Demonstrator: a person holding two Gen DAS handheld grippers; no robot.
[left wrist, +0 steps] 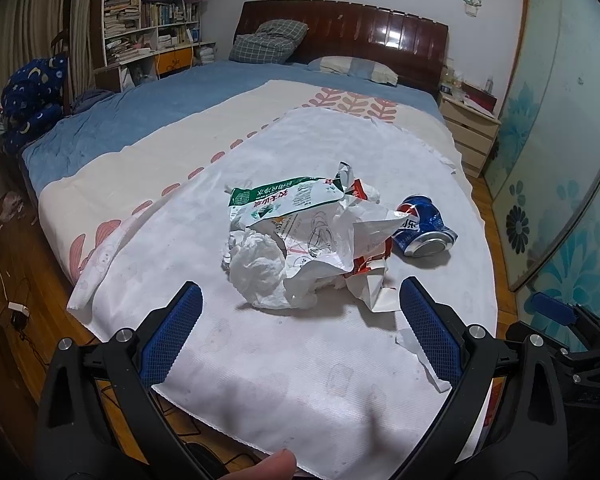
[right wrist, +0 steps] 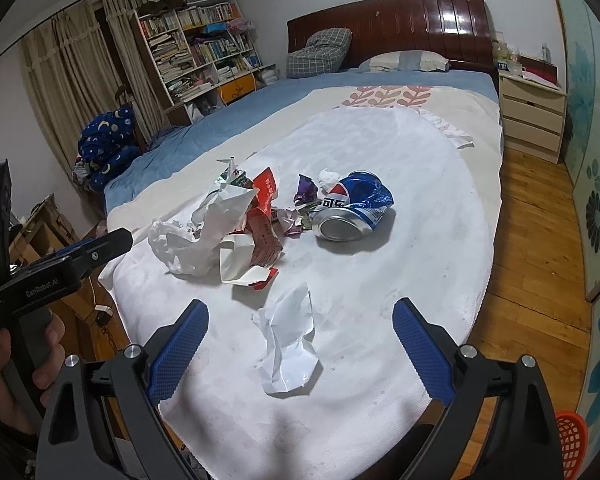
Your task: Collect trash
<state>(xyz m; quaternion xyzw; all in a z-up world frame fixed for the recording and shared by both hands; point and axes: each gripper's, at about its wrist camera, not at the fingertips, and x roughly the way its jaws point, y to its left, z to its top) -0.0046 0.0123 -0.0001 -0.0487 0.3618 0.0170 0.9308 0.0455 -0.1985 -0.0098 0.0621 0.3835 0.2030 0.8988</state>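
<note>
A pile of trash lies on a white cloth [left wrist: 300, 380] at the foot of the bed: a crumpled white tissue [left wrist: 258, 266], a green and white wrapper [left wrist: 284, 200], torn red and white paper [left wrist: 370, 276] and a crushed blue Pepsi can [left wrist: 424, 226]. In the right wrist view the can [right wrist: 350, 206] lies beside a purple wrapper [right wrist: 306, 190], red paper [right wrist: 264, 220] and a white tissue [right wrist: 180, 246]. A crumpled white paper [right wrist: 290, 340] lies between the open fingers of my right gripper [right wrist: 300, 344]. My left gripper [left wrist: 300, 328] is open and empty just before the pile.
An orange basket [right wrist: 572, 444] stands on the wooden floor at the lower right. A bedside drawer unit [right wrist: 532, 116] stands right of the bed. A bookshelf [left wrist: 148, 12] and a blue bundle [left wrist: 32, 100] are on the left. Cables lie on the floor [left wrist: 18, 312].
</note>
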